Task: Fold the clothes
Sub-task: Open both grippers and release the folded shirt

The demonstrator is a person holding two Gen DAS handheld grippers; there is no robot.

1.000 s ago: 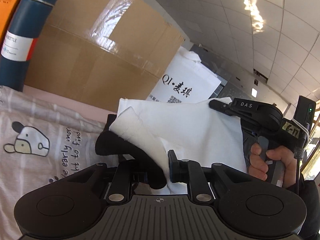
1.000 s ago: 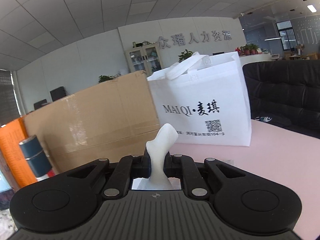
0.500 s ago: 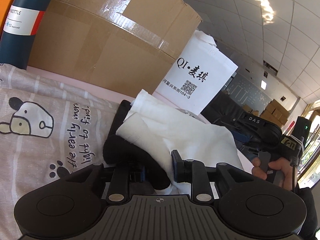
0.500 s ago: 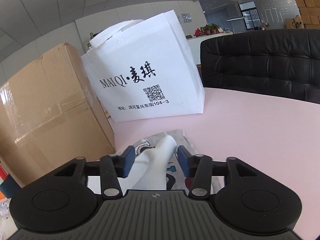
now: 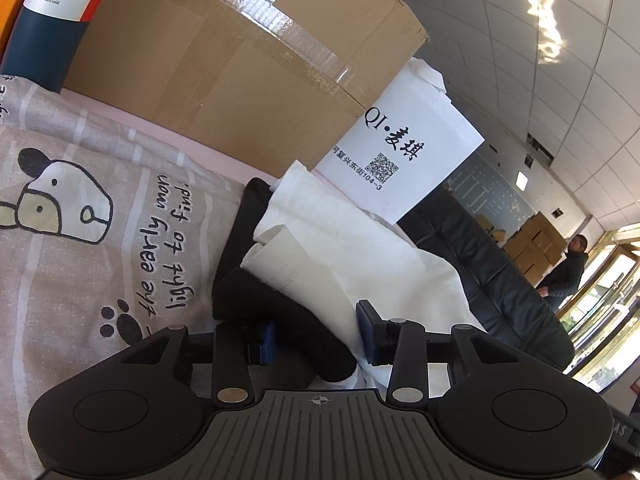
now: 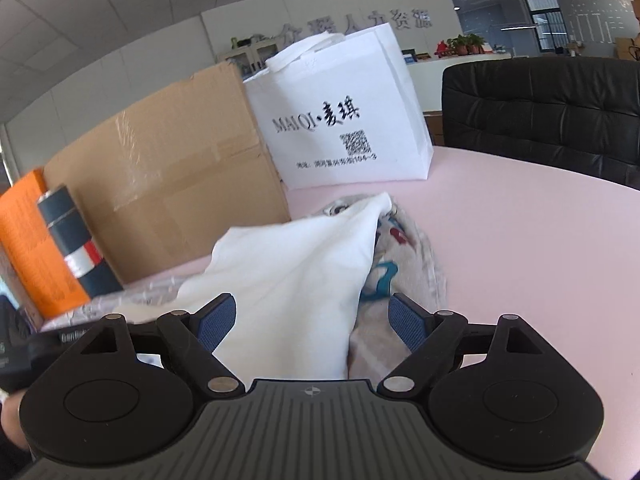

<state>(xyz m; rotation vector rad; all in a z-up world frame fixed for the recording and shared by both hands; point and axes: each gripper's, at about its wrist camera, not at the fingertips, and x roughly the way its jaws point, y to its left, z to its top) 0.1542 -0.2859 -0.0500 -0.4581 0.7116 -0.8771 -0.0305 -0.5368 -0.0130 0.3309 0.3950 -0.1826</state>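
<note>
**Mia:** What just changed?

**Ben:** A second ago the right gripper (image 6: 310,322) pinched a thin bit of the white garment (image 6: 292,276) and held it up. Half a second ago its jaws were starting to part. Now they stand wide apart and hold nothing. The white cloth lies loose between them.

**Mia:** And the left gripper (image 5: 316,338)?

**Ben:** It had the cloth squeezed tight a second ago. Now there is a gap between its blue pads, with the white cloth and a black part lying in it. I think it has let go, or almost.

**Mia:** So what does that mean for folding?

**Ben:** I think one fold was just laid down. The white garment rests on the grey cartoon garment (image 5: 92,240), out at 12 o'clock from both grippers. Next comes a new grab, I guess.

**Mia:** What is it all lying on?

**Ben:** A pink table (image 6: 520,248). A cardboard box (image 6: 168,184) stands at 11 o'clock and a white shopping bag (image 6: 340,120) at 12. A dark blue bottle (image 6: 76,248) stands at 9 o'clock by something orange.

**Mia:** And the room?

**Ben:** An office. A black sofa (image 6: 544,116) sits at 2 o'clock, and a person stands far off by stacked boxes.
</note>
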